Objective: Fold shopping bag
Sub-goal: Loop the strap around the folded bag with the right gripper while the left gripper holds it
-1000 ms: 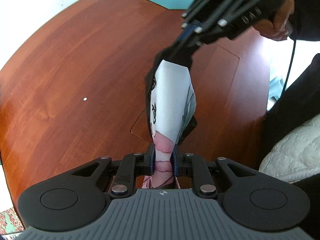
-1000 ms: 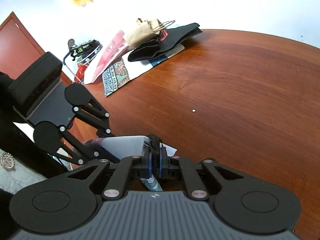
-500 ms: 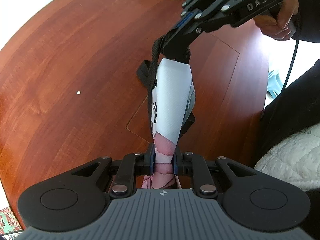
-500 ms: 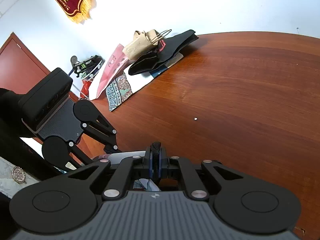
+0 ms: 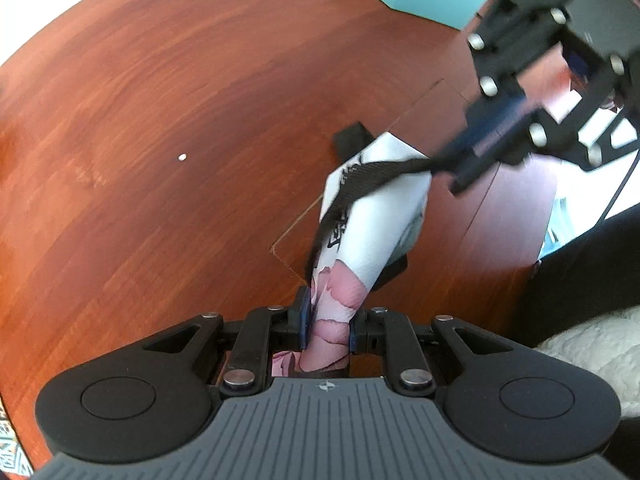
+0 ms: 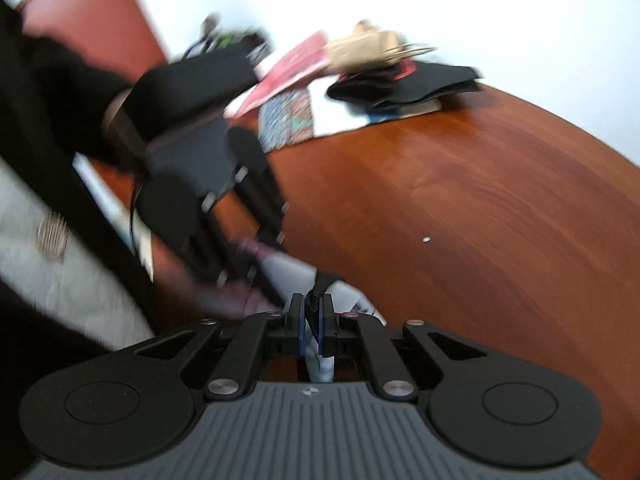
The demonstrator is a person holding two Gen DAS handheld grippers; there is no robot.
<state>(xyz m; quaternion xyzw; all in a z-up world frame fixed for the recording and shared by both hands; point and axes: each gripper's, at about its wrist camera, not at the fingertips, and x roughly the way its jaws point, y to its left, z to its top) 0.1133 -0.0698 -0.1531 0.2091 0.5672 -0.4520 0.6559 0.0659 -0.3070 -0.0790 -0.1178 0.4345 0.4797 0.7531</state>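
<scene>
Left tool (image 5: 326, 326) clamps folded shopping bag (image 5: 372, 216); right tool (image 6: 314, 320) pinches its black strap (image 5: 380, 172) over bench (image 5: 160, 120).

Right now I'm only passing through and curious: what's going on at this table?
A person is folding a printed shopping bag with a handheld gripper in each hand. The left gripper is clamped on the bag's pink end, while the right gripper pinches its black strap. The bag hangs rolled up between them, above the wooden table.

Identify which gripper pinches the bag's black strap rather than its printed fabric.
The right gripper: its jaws close on the black strap, while the left gripper clamps the pink-and-white shopping bag body.
</scene>
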